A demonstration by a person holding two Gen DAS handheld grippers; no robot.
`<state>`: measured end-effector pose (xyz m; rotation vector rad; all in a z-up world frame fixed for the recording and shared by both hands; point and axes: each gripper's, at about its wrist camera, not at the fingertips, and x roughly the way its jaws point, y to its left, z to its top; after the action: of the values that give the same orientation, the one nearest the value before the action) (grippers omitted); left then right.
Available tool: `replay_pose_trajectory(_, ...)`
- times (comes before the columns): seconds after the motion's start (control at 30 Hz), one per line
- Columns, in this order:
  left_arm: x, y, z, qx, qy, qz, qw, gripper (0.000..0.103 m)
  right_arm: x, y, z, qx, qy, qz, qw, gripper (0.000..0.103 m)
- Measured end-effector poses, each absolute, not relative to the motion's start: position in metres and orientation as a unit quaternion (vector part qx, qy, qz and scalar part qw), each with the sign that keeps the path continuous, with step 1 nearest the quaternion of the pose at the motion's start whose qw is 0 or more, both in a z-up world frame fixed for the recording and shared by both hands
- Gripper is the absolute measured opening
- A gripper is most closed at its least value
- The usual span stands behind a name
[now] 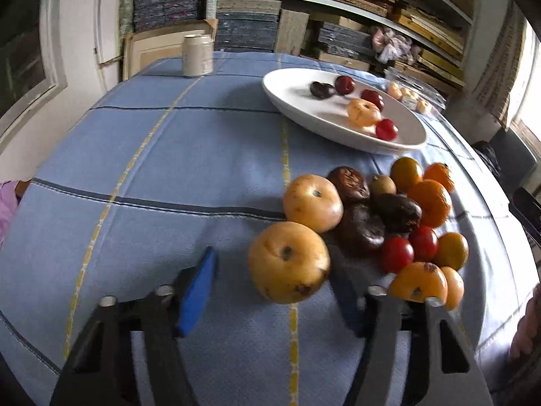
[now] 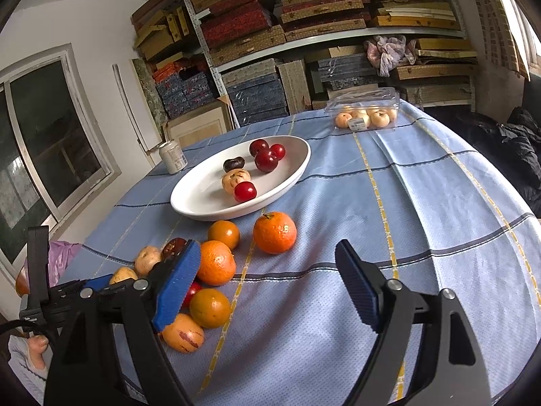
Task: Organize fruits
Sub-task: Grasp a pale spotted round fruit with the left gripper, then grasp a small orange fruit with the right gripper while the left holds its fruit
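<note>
A pile of loose fruit lies on the blue checked tablecloth (image 1: 169, 155): yellow-tan round fruits, dark brown ones, red ones and oranges. My left gripper (image 1: 274, 291) is open, its blue pads either side of the nearest yellow-tan fruit (image 1: 287, 262), not closed on it. A white oval plate (image 1: 294, 101) behind the pile holds red fruits, a dark one and a pale one. In the right wrist view my right gripper (image 2: 270, 287) is open and empty above the cloth, right of the pile; an orange (image 2: 274, 232) sits ahead of it, near the plate (image 2: 196, 196).
A drink can (image 1: 197, 54) stands at the table's far left edge. A clear plastic box of pale fruits (image 2: 367, 112) sits at the far side. Shelves stacked with boxes fill the wall behind. A window is on the left. The left gripper (image 2: 98, 282) shows beside the pile.
</note>
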<state>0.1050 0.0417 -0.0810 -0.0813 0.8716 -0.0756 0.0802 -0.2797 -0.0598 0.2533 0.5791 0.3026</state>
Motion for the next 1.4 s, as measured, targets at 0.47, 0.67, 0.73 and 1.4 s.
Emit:
replay_pose_trajectory(0.47, 0.095, 0.054, -0.072, -0.055, 0.395, -0.008, 0.917, 0.045, 0.072, -0.255, -0.069, 0.078, 0.309, 0.191, 0.928, 0.077)
replay_pose_trajectory(0.67, 0.095, 0.056, -0.070, -0.055, 0.394, -0.008, 0.917, 0.045, 0.073, -0.235, -0.075, 0.042, 0.333, 0.212, 0.918, 0.055)
replay_pose_trajectory(0.73, 0.094, 0.055, -0.069, -0.054, 0.392, -0.013, 0.918, 0.045, 0.074, -0.233, -0.077, 0.043, 0.339, 0.215, 0.915, 0.054)
replay_pose_trajectory(1.4, 0.090, 0.050, -0.067, -0.054, 0.390, -0.040, 0.918, 0.045, 0.102, -0.210, -0.100, 0.055, 0.409, 0.226, 0.882, 0.040)
